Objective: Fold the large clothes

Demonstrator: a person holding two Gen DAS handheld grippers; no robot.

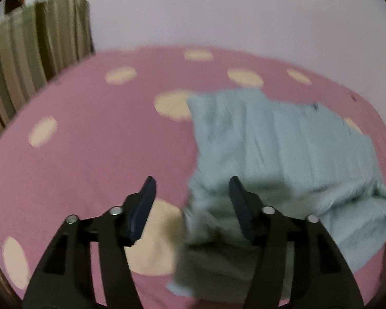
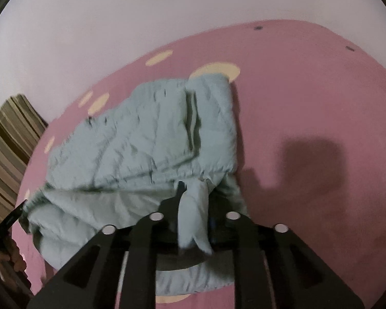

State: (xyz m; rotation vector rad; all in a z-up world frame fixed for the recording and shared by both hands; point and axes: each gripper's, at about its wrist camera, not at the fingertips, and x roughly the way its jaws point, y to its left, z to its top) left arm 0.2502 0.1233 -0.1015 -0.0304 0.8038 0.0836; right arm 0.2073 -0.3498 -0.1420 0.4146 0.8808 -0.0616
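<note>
A pale blue-green quilted garment (image 1: 283, 154) lies partly folded on a pink bed sheet with cream dots (image 1: 90, 134). My left gripper (image 1: 191, 180) is open and holds nothing; it hovers over the garment's near left edge, one finger over the sheet, the other over the cloth. In the right wrist view the garment (image 2: 146, 139) lies in the middle of the sheet (image 2: 308, 97). My right gripper (image 2: 193, 193) is shut on a fold of the garment's near edge, and the cloth hangs between its fingers. The left gripper's tip (image 2: 12, 215) shows at the far left.
A striped brown and beige curtain (image 1: 25, 59) hangs at the left of the bed and also shows in the right wrist view (image 2: 7, 144). A pale wall (image 1: 218, 10) stands behind the bed. Bare pink sheet lies left of the garment.
</note>
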